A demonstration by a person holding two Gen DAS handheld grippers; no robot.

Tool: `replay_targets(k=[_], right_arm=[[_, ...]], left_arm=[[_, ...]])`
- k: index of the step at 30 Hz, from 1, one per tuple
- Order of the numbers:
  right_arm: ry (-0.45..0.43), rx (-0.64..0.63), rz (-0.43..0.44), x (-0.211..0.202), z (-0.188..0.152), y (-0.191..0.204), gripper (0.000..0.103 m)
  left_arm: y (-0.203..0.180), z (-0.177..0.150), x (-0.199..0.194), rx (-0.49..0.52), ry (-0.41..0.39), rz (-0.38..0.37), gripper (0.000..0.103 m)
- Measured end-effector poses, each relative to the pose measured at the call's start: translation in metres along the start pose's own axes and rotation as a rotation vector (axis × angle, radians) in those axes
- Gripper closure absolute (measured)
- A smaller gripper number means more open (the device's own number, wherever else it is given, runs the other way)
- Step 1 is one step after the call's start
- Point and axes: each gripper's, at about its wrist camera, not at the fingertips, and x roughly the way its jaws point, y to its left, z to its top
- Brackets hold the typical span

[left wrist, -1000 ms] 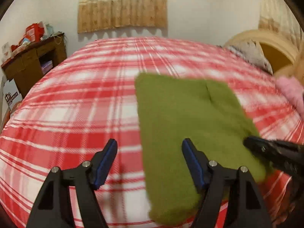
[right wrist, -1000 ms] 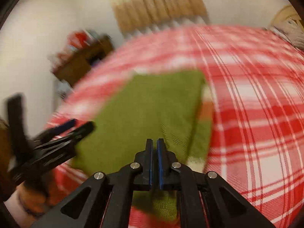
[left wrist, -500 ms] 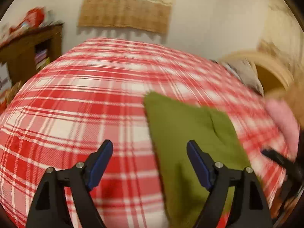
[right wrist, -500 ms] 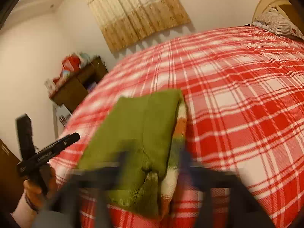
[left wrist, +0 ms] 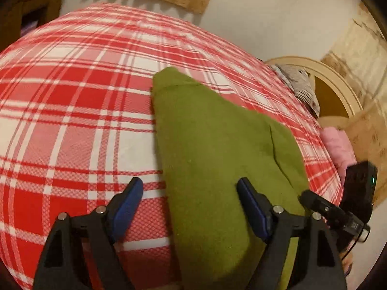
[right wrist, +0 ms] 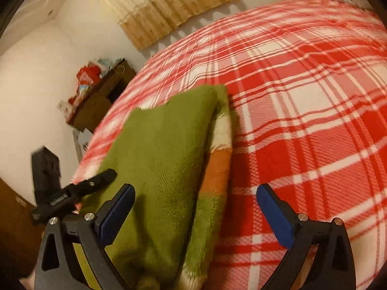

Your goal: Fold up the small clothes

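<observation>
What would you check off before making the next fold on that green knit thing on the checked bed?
1. Green sweater lies folded on the red plaid bedspread: ok.
2. Left gripper open, nothing pinched: ok.
3. Right gripper open, having just been opening; the sweater's striped edge lies between its fingers, not pressed: ok.
4. Layers lined up: not ok; the striped layer sticks out beside the green top layer.
5. Near hem square: cannot tell, it runs out of view.
6. Bedspread beside the sweater bare: ok.
</observation>
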Motion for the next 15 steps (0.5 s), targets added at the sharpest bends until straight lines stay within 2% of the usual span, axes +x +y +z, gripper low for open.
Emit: replay_targets(k=[6, 7, 8, 9, 10, 11, 12, 15], right_arm=[[0.059, -0.111, -0.017, 0.023, 0.009, 0.020, 0.003], [0.065, -0.127, -0.013, 0.024, 0.009, 0.022, 0.014], [0.066, -0.141, -0.017, 0.025, 0.008, 0.024, 0.021], [0.070, -0.157, -0.035, 0.026, 0.008, 0.027, 0.031], [0.067, -0.166, -0.036, 0.024, 0.007, 0.030, 0.047], [0.067, -0.163, -0.035, 0.023, 0.008, 0.031, 0.056], [0.085, -0.134, 0.014, 0.021, 0.008, 0.030, 0.065], [0.077, -0.157, -0.031, 0.015, 0.004, 0.043, 0.068]], left_arm=[[-0.007, 0.003, 0.004, 0.039, 0.006, -0.006, 0.017], [-0.008, 0.002, 0.004, 0.045, 0.002, -0.005, 0.018], [-0.009, 0.002, 0.004, 0.048, -0.003, 0.001, 0.026], [-0.008, 0.003, 0.004, 0.052, -0.009, 0.002, 0.046], [-0.013, 0.002, 0.004, 0.062, -0.010, -0.023, 0.055], [-0.017, 0.001, 0.004, 0.075, -0.023, -0.001, 0.057], [-0.022, 0.000, 0.003, 0.097, -0.033, 0.027, 0.060], [-0.034, -0.003, -0.007, 0.148, -0.047, 0.078, 0.066]])
